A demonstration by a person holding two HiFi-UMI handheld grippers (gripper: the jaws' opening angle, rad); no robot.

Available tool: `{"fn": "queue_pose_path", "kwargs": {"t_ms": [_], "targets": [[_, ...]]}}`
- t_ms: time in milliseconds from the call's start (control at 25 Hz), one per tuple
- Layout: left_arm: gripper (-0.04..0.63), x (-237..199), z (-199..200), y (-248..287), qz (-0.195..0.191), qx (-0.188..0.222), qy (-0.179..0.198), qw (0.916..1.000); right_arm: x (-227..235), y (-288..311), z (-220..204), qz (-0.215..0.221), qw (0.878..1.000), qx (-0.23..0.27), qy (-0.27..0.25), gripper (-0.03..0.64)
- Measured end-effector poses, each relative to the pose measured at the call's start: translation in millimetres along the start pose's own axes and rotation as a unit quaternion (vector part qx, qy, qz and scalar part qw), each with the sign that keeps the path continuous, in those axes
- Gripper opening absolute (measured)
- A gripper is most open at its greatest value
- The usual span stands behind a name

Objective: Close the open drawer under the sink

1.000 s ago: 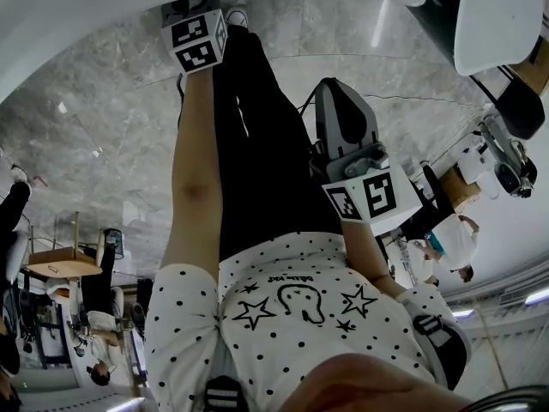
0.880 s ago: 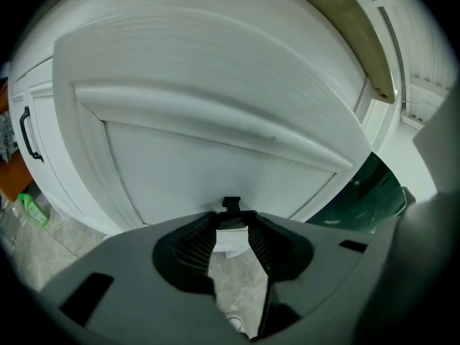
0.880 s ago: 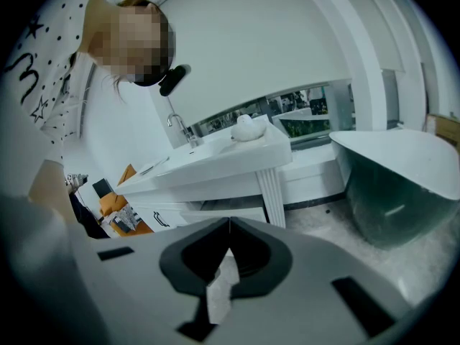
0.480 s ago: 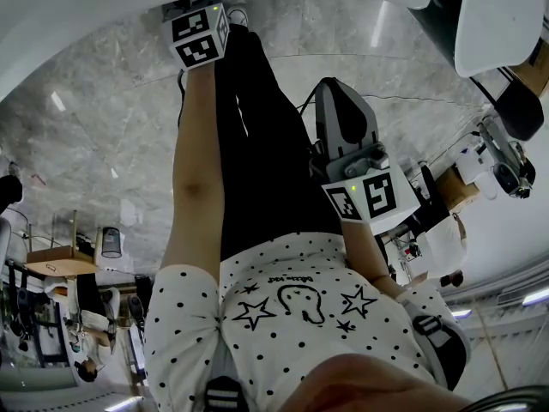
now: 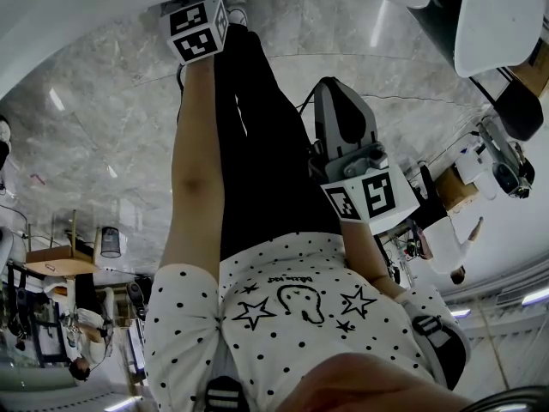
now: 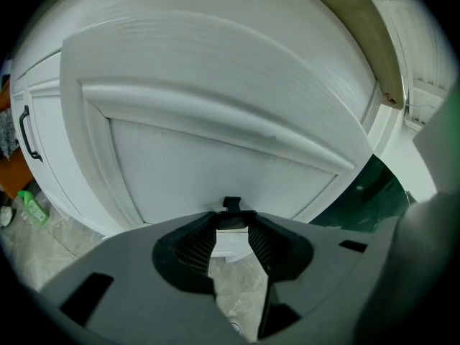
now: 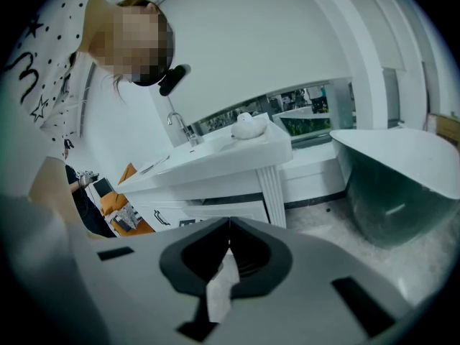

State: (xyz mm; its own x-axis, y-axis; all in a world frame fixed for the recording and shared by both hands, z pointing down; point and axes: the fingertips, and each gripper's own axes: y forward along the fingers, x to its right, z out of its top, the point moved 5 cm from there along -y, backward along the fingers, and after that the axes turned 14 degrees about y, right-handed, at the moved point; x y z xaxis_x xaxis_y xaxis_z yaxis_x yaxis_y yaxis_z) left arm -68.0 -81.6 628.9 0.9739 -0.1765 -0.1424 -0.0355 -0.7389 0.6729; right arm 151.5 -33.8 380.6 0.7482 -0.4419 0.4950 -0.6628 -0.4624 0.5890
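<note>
Facing the spread left gripper [image 6: 231, 220], the drawer [image 6: 215, 157] front runs sideways; right gripper [image 7: 229, 226] pressed together.

Bright, even indoor light. Fisheye warp darkens the corners far from the jaws. Below them, the left gripper [image 6: 233, 227] body blurs.

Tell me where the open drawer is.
In the left gripper view the drawer fills the centre, right ahead of the left gripper, right of the cabinet door with a black handle.
</note>
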Motion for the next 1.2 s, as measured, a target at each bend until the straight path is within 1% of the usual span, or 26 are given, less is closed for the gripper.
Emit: {"fn": "queue_pose_path", "kwargs": {"t_ms": [1200], "targets": [[0.137,0.6,4.5,5.1,0.001,0.008,-0.01,0.9999,2.1,-2.6,-2.6,-0.002,1.0,-0.001,0.001,0.014]]}}
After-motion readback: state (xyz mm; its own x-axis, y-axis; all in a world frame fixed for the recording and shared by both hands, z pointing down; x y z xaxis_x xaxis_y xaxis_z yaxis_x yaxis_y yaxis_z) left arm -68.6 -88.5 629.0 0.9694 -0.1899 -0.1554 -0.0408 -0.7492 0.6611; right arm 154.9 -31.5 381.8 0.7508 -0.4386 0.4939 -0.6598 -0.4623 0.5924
